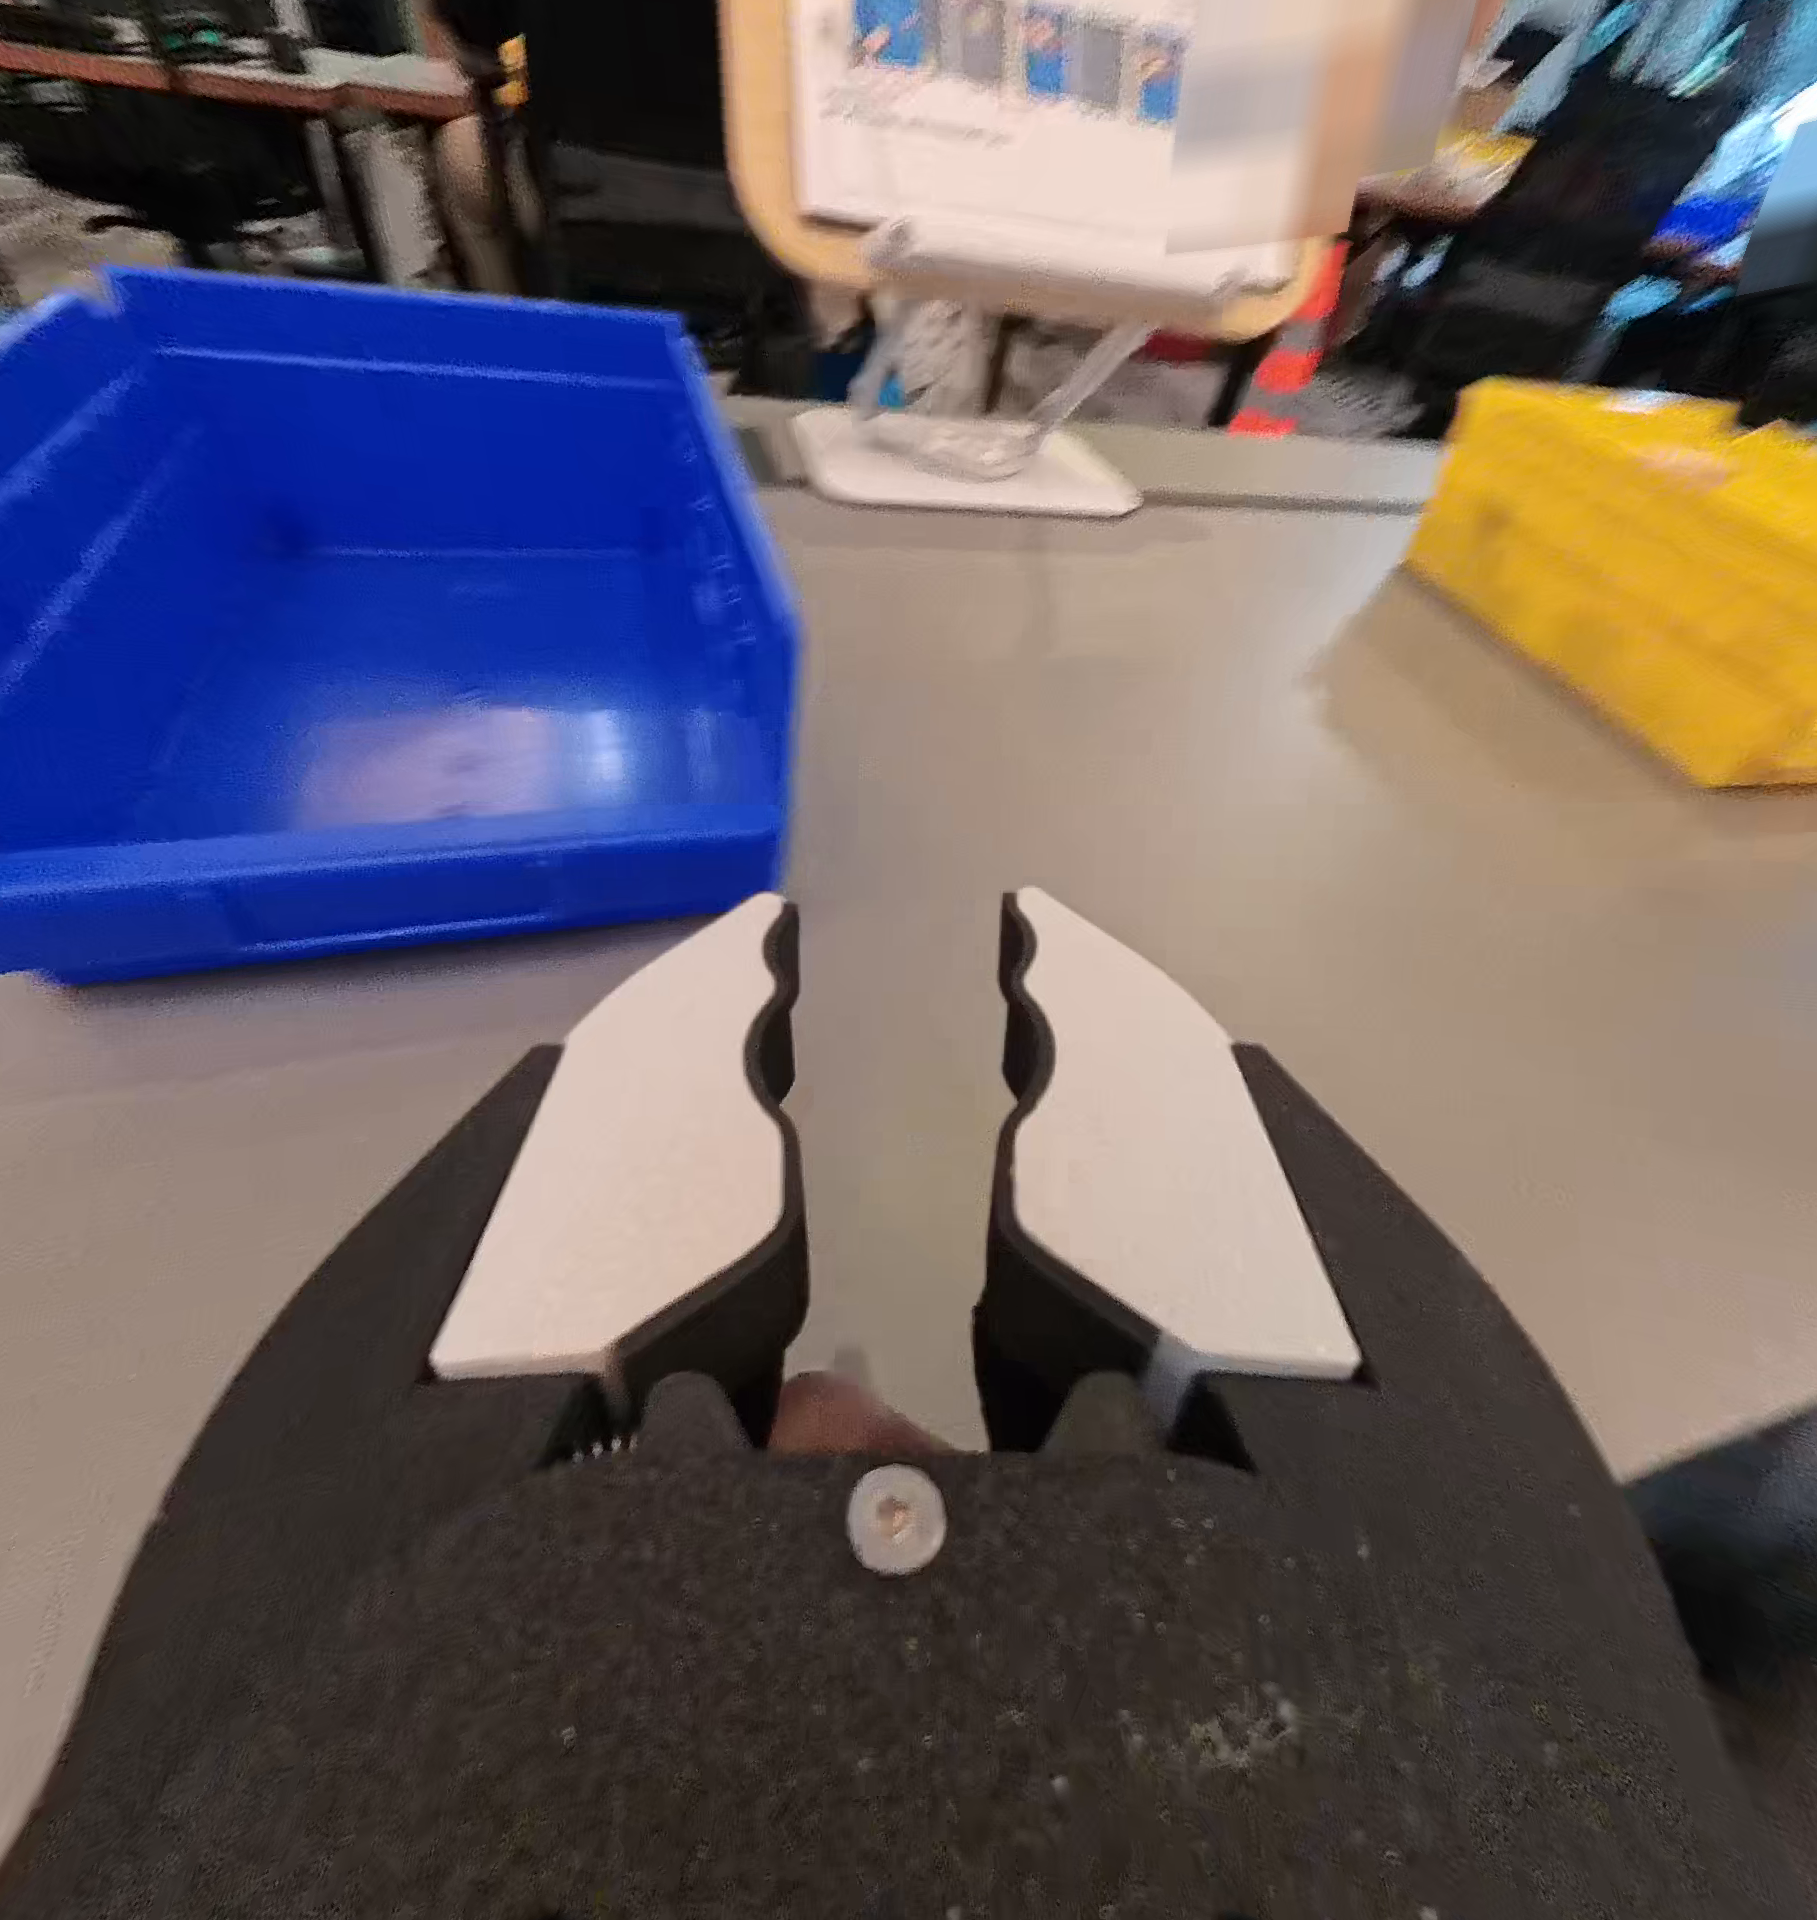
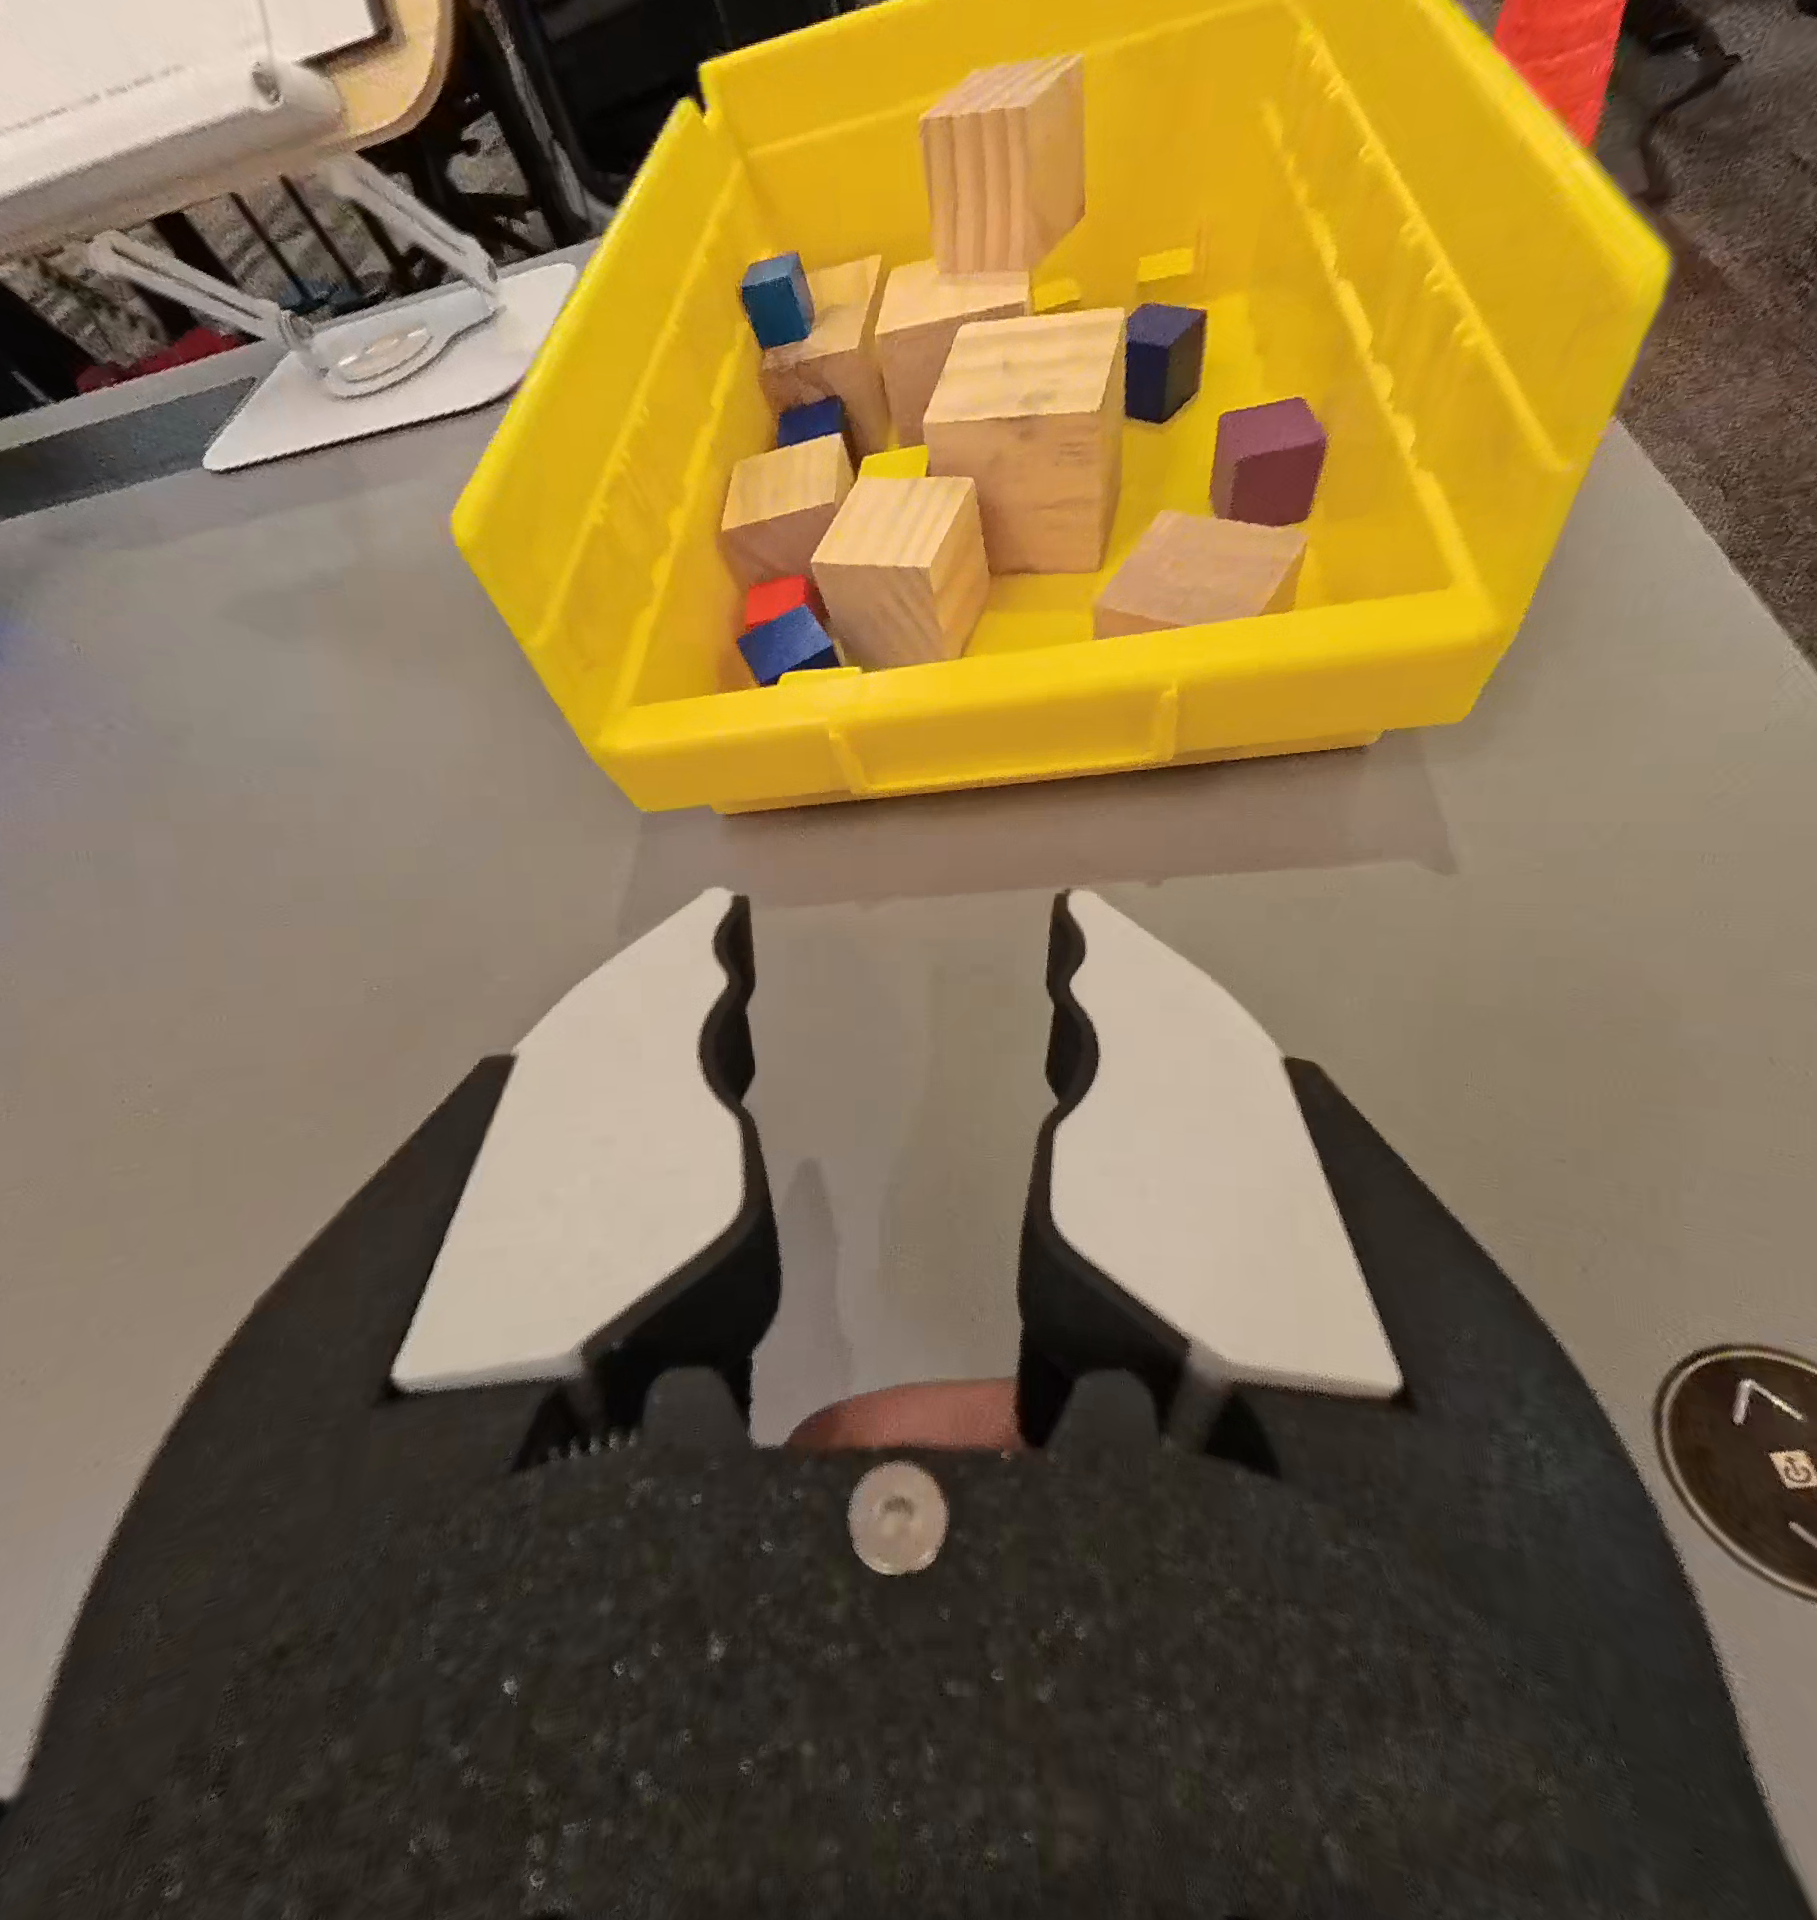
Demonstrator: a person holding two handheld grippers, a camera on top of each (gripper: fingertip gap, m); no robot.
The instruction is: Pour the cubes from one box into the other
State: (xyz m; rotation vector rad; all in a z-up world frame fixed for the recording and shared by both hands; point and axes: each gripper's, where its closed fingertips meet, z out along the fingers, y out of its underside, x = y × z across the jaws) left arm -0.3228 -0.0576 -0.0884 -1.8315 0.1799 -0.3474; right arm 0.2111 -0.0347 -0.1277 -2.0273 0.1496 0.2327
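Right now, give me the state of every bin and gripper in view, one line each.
Blue box: upright on the table, empty.
Yellow box: upright on the table, holding the cubes.
Cubes: piled loose in the yellow box, none poured.
Left gripper: open, holding nothing, above the table.
Right gripper: open, holding nothing, short of the yellow box.

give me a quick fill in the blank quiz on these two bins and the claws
1. The cubes lie in the ____ bin.
2. The blue bin holds ____ cubes.
3. The right claw and the left claw are both ____.
4. Both bins stand on a ____ table.

Missing words: yellow; no; open; grey
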